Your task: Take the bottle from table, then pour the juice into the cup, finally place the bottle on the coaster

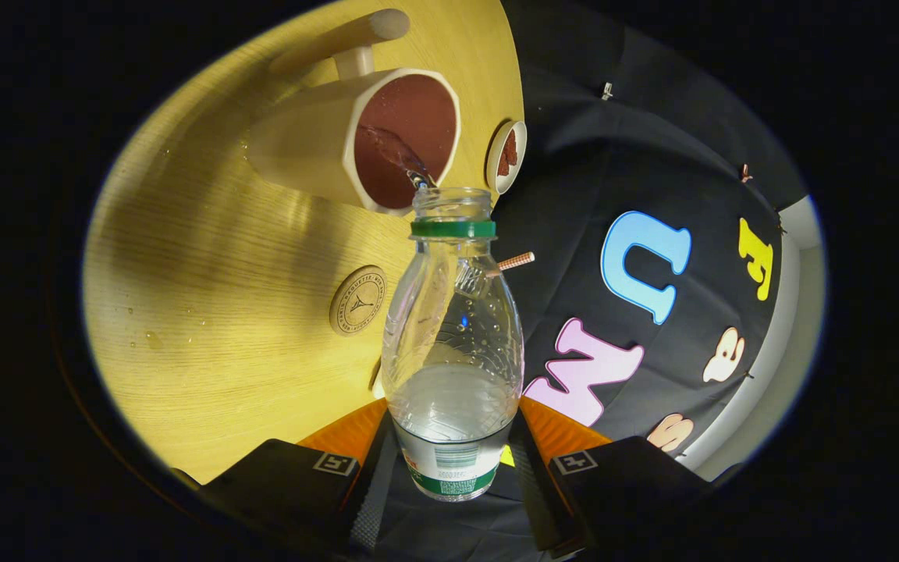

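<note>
Bottle [452,343], clear plastic, uncapped, with a green ring around its neck and a partly visible label at its base; it sits between the two fingers and extends ahead of them, tipped so that its open mouth meets the rim of the cup [356,136]. A clear liquid fills only the lower part of the bottle, near the fingers; droplets cling to the inner wall above it. A thin stream leaves the mouth and passes into the cup.

Cup: pale, with a faceted rim and a reddish-brown interior; it stands on the table [207,312] just beyond the bottle mouth. How much liquid it contains cannot be told. A pale handle-like rod [340,39] projects from its far side.

Gripper [453,468]: the fingers are closed part-way, one on each side of the bottle's lower body, both pressing on it in a firm grasp.

Surroundings: a round coaster [357,300] bearing a stamped emblem lies on the light wooden table beside the bottle, apart from the cup. A small white dish [506,156] holding something brown sits near the table edge, just beyond the cup. Scattered droplets mark the tabletop.
</note>
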{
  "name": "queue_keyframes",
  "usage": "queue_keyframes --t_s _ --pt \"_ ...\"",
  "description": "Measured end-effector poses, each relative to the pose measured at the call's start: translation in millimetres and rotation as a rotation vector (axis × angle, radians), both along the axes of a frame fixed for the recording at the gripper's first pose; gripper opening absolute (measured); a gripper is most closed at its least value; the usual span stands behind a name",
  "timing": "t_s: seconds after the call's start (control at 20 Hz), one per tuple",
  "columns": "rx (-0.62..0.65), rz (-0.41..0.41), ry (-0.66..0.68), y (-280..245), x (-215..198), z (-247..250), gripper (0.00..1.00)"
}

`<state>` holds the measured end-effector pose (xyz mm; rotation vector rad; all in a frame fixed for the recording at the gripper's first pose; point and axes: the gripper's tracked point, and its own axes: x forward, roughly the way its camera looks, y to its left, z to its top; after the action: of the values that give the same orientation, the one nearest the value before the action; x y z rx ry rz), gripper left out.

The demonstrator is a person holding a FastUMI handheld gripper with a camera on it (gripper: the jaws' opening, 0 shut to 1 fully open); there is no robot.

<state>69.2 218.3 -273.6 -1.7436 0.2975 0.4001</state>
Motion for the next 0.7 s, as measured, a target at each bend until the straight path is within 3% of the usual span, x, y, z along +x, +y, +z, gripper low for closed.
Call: queue_keyframes --t_s 0.7 --pt "-0.064 0.105 -0.094 10.2 12.7 19.5 0.75"
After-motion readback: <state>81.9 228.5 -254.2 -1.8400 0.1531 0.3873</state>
